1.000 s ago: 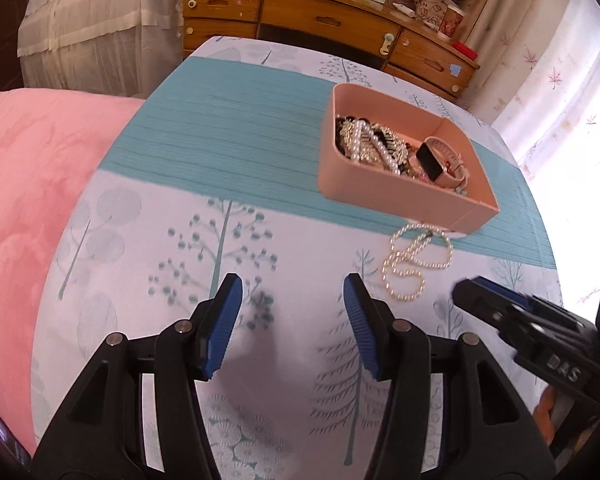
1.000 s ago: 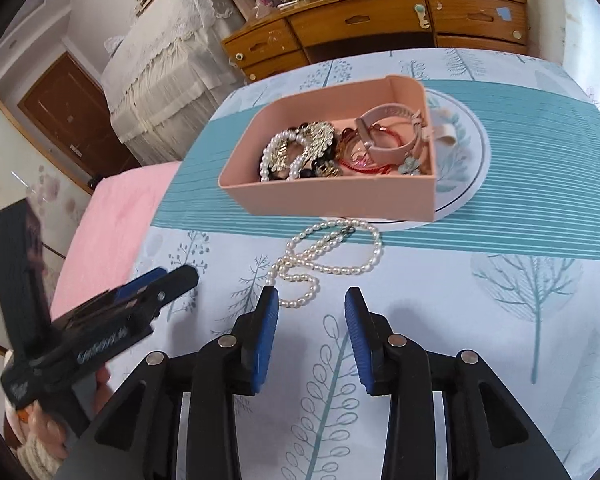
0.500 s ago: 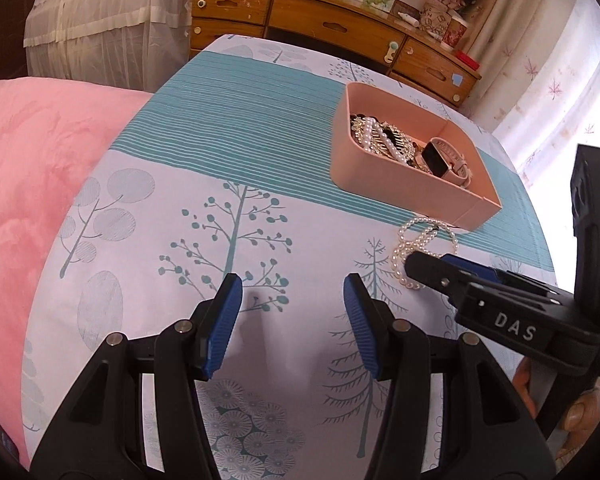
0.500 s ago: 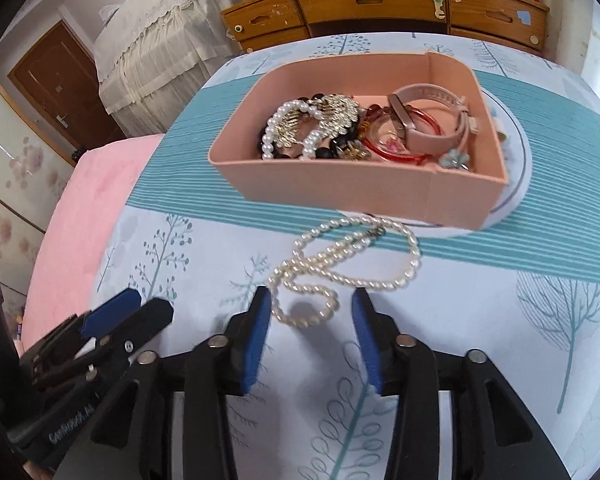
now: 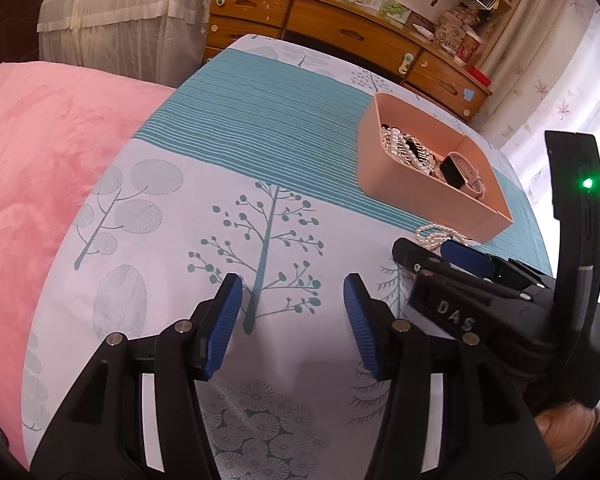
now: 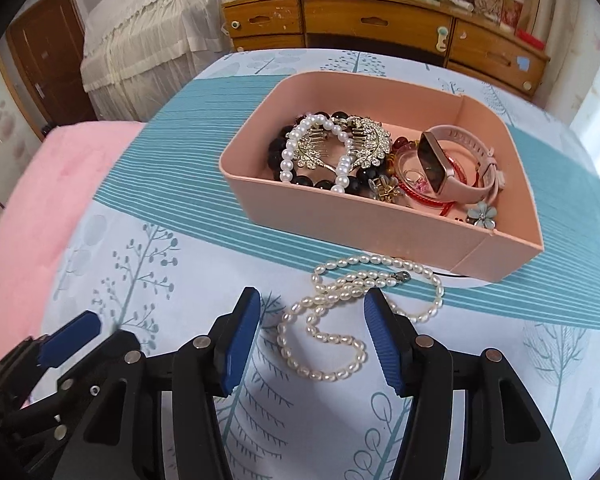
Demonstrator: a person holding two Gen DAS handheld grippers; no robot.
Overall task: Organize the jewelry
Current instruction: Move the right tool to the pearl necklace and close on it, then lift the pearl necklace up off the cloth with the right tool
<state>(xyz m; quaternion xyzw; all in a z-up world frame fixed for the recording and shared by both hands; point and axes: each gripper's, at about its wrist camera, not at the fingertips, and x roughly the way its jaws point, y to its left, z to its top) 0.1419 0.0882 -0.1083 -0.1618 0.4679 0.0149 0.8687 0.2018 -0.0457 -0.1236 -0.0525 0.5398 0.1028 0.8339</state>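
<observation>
A white pearl necklace (image 6: 340, 304) lies coiled on the tree-print cloth, just in front of a pink box (image 6: 356, 220). The box holds a pearl bracelet, black beads, a jewelled hair comb, red bangles, a pink smartwatch (image 6: 452, 164) and a flower brooch. My right gripper (image 6: 312, 328) is open, its blue pads either side of the near loop of the necklace. My left gripper (image 5: 292, 312) is open and empty over bare cloth, left of the right gripper (image 5: 432, 256). In the left wrist view the box (image 5: 420, 196) and part of the necklace (image 5: 436, 236) show at right.
A pink blanket (image 5: 40, 184) lies along the left of the cloth. A wooden dresser (image 6: 380, 24) with small items stands behind the table. A lace-covered bed (image 6: 140, 32) is at the back left, curtains (image 5: 556, 80) at right.
My right gripper has moved forward to the necklace and its jaws have opened wider, now straddling the near loop. The left gripper has drawn back and stays open.
</observation>
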